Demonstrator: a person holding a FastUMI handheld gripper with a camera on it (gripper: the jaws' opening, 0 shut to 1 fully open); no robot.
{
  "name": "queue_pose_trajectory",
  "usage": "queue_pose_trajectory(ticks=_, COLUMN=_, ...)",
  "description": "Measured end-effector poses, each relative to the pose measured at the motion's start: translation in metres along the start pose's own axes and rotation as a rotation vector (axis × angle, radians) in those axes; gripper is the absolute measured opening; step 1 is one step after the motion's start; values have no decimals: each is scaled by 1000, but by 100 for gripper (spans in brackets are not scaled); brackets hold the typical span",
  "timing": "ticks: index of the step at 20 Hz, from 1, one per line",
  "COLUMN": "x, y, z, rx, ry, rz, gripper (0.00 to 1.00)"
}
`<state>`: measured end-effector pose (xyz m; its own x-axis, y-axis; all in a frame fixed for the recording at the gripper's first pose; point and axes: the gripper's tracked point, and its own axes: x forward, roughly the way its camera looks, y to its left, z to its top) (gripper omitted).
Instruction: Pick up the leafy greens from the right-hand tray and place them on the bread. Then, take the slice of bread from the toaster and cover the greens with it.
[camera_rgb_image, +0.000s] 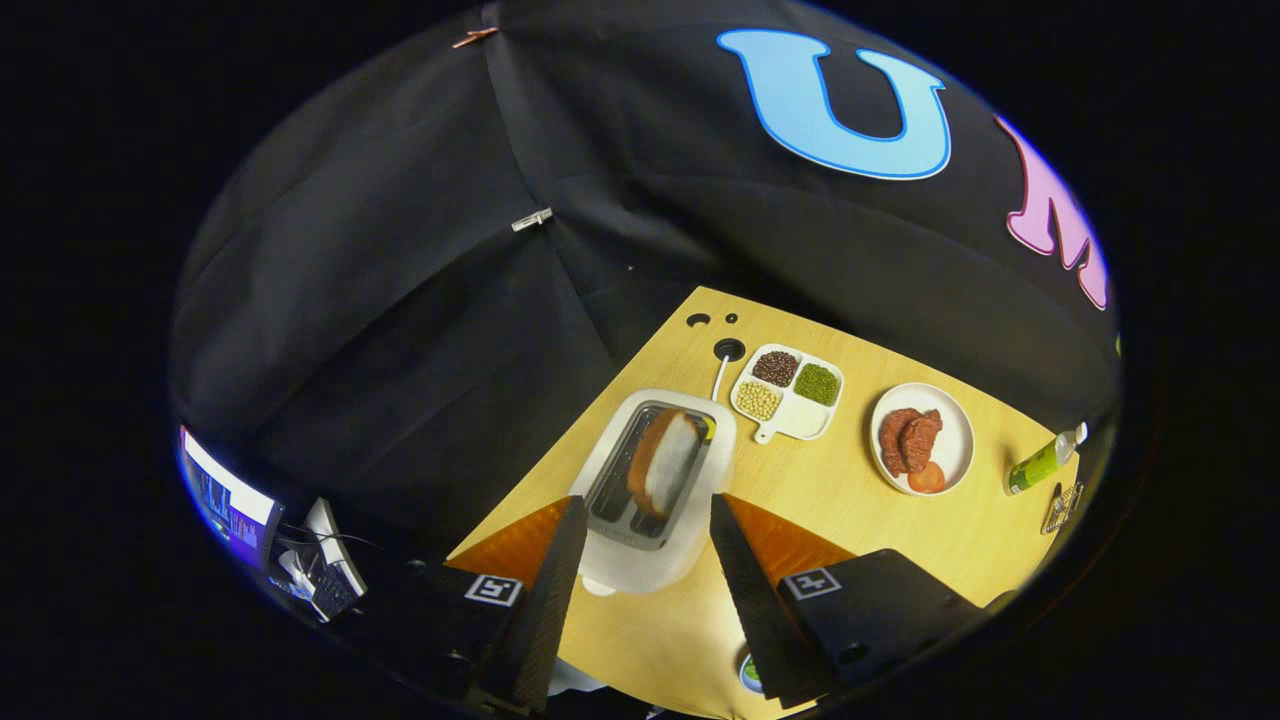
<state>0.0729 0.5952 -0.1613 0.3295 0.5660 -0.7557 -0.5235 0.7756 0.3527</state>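
Claw (648, 515) open above toaster (655, 485); bread slice (665, 462) upright.

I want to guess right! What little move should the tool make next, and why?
Probably straight down toward the bread. The tool is open and holds nothing, its fingers spread on either side of the toaster, and the slice stands up out of the slot just ahead of them. Lowering should bring the fingers alongside the slice to close on it.
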Motion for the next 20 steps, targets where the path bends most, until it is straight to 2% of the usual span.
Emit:
queue_pose_trajectory(ticks=6, x=50, y=4, z=5, rx=23, ry=76, rz=-46, gripper=79)
queue_pose_trajectory(ticks=7, x=57, y=2, z=4, rx=21, ry=83, rz=-60, gripper=74)
queue_pose_trajectory(ticks=16, x=90, y=-15, z=-4, rx=-1, ry=145, rz=-182, gripper=73)
queue_pose_trajectory(ticks=18, x=92, y=-25, z=-5, rx=22, ry=150, rz=-227, gripper=65)
queue_pose_trajectory(ticks=20, x=93, y=-26, z=-11, rx=42, ry=181, rz=-228, gripper=49)
